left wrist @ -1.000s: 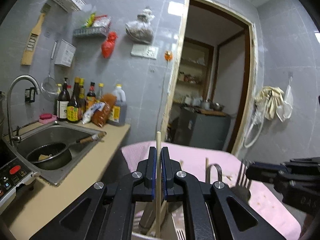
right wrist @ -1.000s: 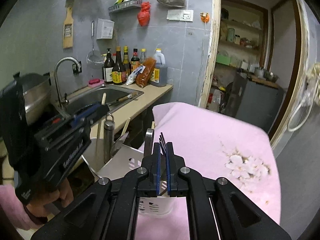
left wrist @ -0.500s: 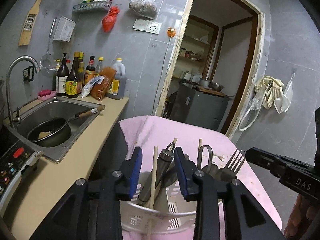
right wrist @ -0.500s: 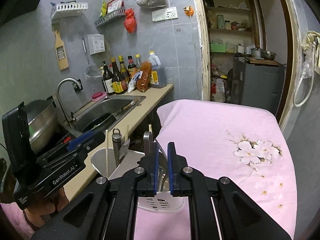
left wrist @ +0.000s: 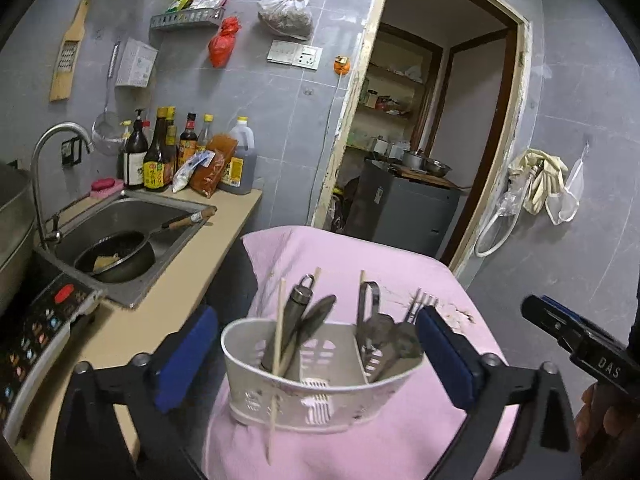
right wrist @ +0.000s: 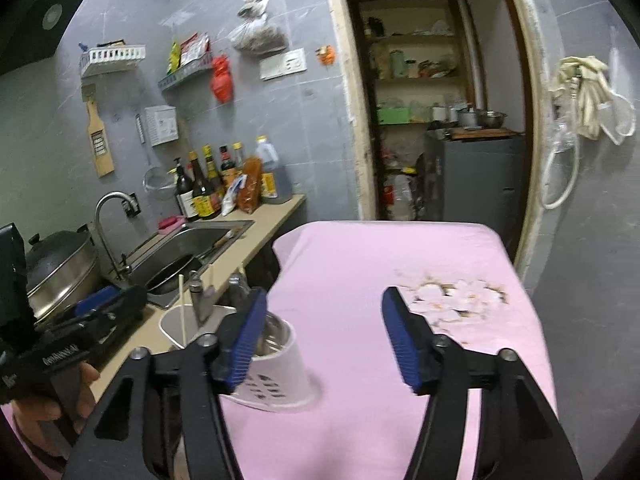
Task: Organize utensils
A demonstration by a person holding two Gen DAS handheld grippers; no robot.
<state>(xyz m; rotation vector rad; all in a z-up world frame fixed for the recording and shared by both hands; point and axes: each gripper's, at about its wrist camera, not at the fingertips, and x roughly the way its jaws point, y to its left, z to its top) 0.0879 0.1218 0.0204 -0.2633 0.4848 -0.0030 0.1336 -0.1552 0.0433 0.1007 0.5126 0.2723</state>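
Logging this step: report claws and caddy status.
Left claw and right claw opening, both empty. Utensils standing in white caddy. One chopstick pokes through caddy wall.

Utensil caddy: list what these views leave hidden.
- Left wrist: utensil heads sit below the caddy wall.
- Left wrist: the fork is blurred; lower part behind other utensils.
- Right wrist: the right gripper finger covers most of the caddy.

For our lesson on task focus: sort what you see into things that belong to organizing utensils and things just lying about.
Belongs to the job:
white utensil caddy
chopstick
fork
left tongs, opening, holding nothing

Just lying about:
sauce bottles
pan in sink
red bag
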